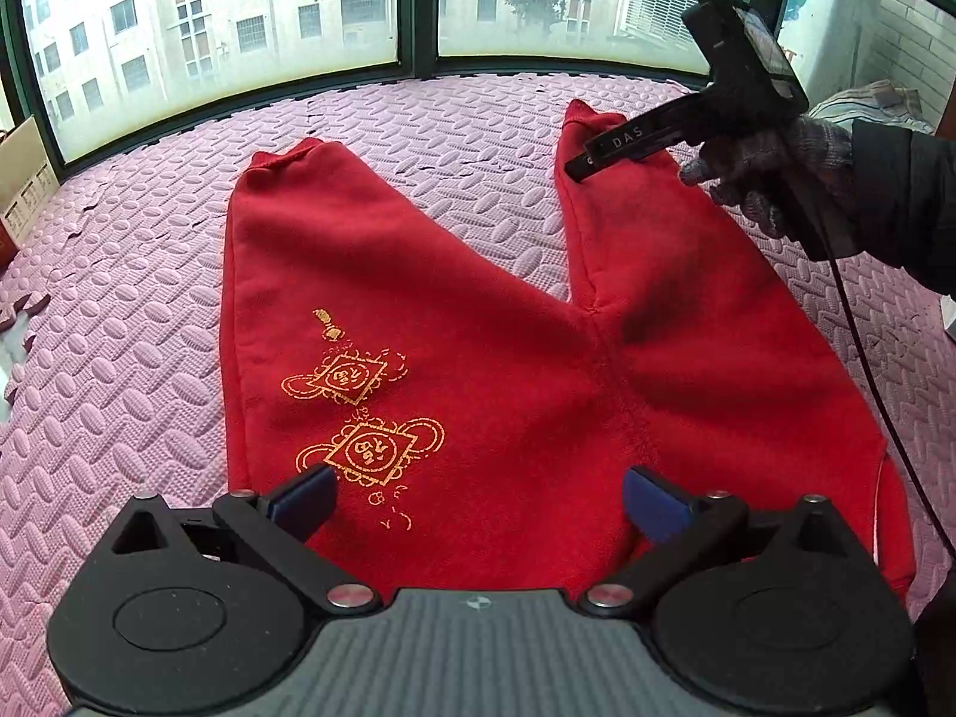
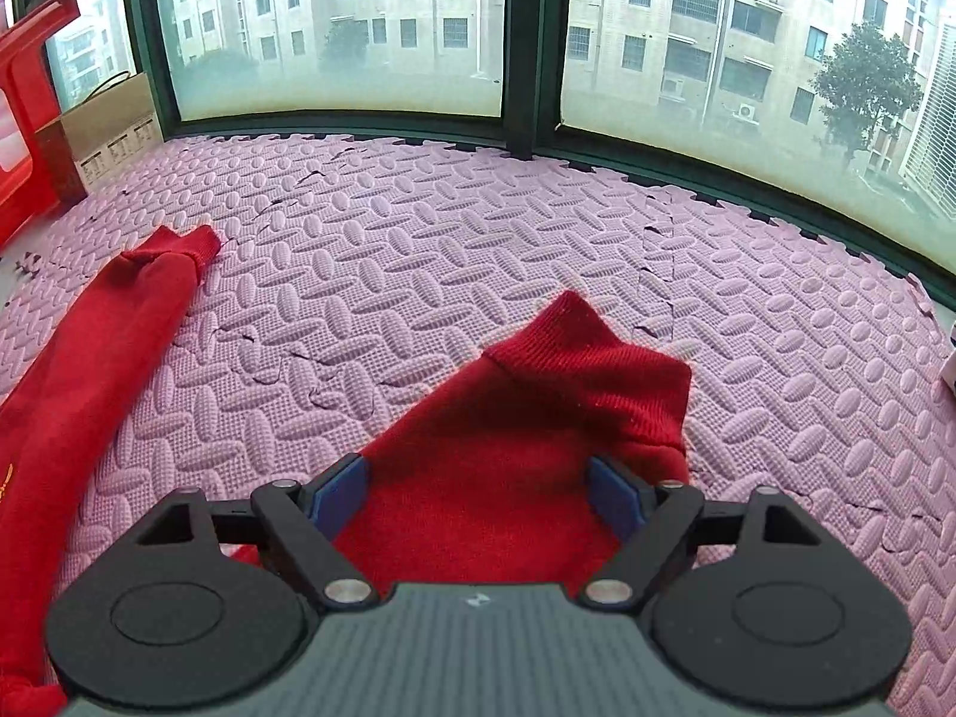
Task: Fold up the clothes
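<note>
Both tongs gape empty: right tongs [image 2: 478,499] straddle the trouser cuff [image 2: 588,358] at twelve o'clock; pinch both layers squarely while left tongs [image 1: 478,496] hover.

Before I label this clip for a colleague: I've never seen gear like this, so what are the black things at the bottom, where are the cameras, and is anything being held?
No robot here: a person carries a hand-held gripper in each hand, each with a camera looking along its two blue-padded fingers. In the left view, the left hand-held gripper hangs open above red trousers spread flat on a pink foam mat, near the gold print. The gloved hand carries the right hand-held gripper over the right trouser leg. In the right view, the right hand-held gripper is open with that leg's ribbed cuff ahead of it; the pads don't appear to press the cloth. Nothing is held.
</note>
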A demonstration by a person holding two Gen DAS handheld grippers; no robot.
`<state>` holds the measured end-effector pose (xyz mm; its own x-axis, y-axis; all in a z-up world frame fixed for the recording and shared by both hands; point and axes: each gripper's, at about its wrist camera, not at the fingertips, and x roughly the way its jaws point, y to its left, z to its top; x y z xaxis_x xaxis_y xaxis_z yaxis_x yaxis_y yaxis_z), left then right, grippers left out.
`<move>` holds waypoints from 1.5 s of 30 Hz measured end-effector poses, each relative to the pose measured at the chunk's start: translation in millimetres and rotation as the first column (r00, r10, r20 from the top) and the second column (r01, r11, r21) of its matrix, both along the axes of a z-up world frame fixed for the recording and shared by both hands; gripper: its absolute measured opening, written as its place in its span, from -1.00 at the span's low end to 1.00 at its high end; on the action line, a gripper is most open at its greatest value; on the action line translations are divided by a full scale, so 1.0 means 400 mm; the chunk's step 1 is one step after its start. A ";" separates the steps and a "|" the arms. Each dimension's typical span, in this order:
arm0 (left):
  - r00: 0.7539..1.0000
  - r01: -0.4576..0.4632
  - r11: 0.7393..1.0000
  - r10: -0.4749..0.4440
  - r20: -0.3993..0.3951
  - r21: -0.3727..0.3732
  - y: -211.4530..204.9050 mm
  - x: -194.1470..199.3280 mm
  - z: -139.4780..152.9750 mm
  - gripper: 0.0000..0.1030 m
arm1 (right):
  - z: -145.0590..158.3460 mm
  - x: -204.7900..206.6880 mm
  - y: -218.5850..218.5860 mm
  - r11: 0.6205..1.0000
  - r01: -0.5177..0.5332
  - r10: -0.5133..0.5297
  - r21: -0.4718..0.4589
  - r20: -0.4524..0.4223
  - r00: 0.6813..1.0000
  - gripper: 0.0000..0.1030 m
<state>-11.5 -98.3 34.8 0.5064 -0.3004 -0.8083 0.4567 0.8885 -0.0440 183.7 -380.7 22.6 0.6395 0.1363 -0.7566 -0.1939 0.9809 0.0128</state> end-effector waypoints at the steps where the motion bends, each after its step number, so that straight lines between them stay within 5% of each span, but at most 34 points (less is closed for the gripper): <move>1: 1.000 -0.003 1.000 0.003 -0.006 0.000 0.002 0.001 -0.004 1.00 | -0.002 0.017 0.003 1.000 0.009 -0.009 0.004 0.004 1.000 0.67; 18: 0.998 -0.056 0.998 0.056 -0.008 0.012 0.039 0.001 -0.017 1.00 | 0.044 -0.066 0.059 0.991 -0.067 0.065 -0.115 -0.017 0.998 0.74; 26: 0.994 0.097 0.994 -0.094 0.063 -0.046 -0.036 -0.080 0.065 1.00 | 0.058 -0.125 -0.043 0.994 0.055 -0.058 -0.094 -0.023 0.998 0.74; 31: 0.953 0.298 0.949 -0.291 0.080 -0.099 -0.139 -0.166 0.097 0.97 | 0.063 -0.154 -0.102 0.991 0.116 -0.118 -0.068 -0.023 0.993 0.73; 39: 0.819 0.571 0.820 -0.567 0.093 -0.030 -0.297 -0.263 0.064 0.61 | 0.055 -0.175 -0.188 0.979 0.204 -0.203 0.021 -0.045 0.978 0.49; 45: 0.824 0.563 0.824 -0.566 0.034 0.064 -0.321 -0.259 0.008 0.06 | 0.036 -0.160 -0.230 0.959 0.247 -0.240 0.138 -0.066 0.968 0.29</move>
